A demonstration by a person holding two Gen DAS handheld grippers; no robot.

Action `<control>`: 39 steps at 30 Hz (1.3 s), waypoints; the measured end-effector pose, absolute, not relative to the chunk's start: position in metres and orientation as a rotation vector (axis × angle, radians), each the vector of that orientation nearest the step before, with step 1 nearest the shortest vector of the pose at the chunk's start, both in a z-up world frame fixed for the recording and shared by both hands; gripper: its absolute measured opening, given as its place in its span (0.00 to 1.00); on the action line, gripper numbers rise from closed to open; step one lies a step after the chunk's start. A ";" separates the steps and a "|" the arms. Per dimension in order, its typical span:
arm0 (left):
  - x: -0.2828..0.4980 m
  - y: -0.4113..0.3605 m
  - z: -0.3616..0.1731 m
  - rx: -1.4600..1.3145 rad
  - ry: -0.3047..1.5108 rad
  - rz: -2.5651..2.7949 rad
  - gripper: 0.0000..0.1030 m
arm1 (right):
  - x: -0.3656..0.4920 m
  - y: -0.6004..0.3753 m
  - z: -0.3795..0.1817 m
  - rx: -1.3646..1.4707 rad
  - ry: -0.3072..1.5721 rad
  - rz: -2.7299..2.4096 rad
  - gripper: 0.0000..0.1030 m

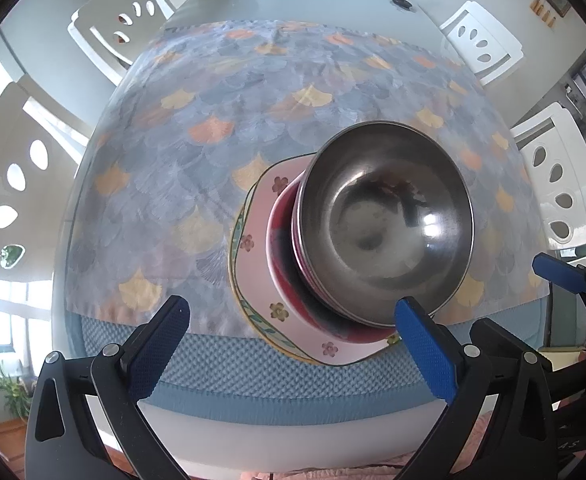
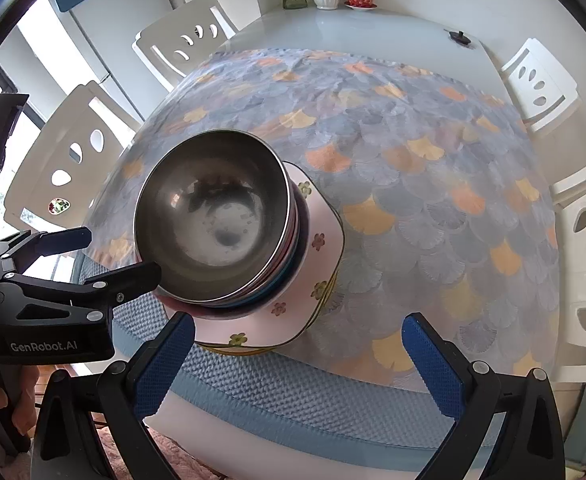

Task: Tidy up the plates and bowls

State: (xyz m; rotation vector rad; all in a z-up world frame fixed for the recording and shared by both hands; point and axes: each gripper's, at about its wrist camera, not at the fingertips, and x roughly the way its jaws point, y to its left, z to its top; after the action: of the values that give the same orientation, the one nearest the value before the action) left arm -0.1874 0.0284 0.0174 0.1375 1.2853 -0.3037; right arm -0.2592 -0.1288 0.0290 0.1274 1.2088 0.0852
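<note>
Two grippers, left gripper (image 1: 293,332) and right gripper (image 2: 299,344), you are holding low before the steel bowl (image 1: 385,220), jaws apart and empty. That bowl is nesting in stacked bowls on the pink plate (image 1: 261,240), near the surface's (image 1: 253,376) front edge.

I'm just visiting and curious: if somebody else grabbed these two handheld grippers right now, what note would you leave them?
Left gripper: open, holding nothing, at the stack's near side.
Right gripper: open, holding nothing, just right of the stack.
Things: steel bowl sits on top of the coloured bowls, which are nested on the pink flowered plate; another plate's rim shows beneath. All stand on the patterned cloth near the table's near edge.
Done: dishes appear gathered into one stack.
Left: probably nothing, unless the stack must be moved.
</note>
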 end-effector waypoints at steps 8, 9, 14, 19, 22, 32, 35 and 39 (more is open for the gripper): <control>-0.185 0.023 0.014 0.143 1.294 -0.310 0.99 | -0.256 -0.135 0.025 0.144 1.219 0.074 1.00; -0.184 0.023 0.015 0.141 1.294 -0.311 0.99 | -0.256 -0.135 0.025 0.145 1.220 0.074 1.00; -0.184 0.024 0.014 0.133 1.293 -0.311 0.99 | -0.254 -0.136 0.024 0.148 1.224 0.072 1.00; -0.183 0.025 0.014 0.134 1.291 -0.314 0.99 | -0.253 -0.138 0.023 0.155 1.228 0.071 1.00; -0.183 0.025 0.014 0.136 1.292 -0.315 0.99 | -0.253 -0.138 0.022 0.159 1.230 0.068 1.00; -0.183 0.025 0.014 0.133 1.292 -0.314 0.99 | -0.253 -0.139 0.022 0.160 1.229 0.069 1.00; -0.183 0.025 0.014 0.133 1.292 -0.317 0.99 | -0.253 -0.139 0.022 0.158 1.230 0.070 1.00; -0.184 0.024 0.015 0.129 1.291 -0.318 0.99 | -0.253 -0.139 0.021 0.158 1.231 0.071 1.00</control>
State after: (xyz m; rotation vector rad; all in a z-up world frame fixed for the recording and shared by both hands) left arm -0.1838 0.0241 0.0146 0.1285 1.2907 -0.3177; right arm -0.2534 -0.1387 0.0213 0.1581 1.2310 0.0709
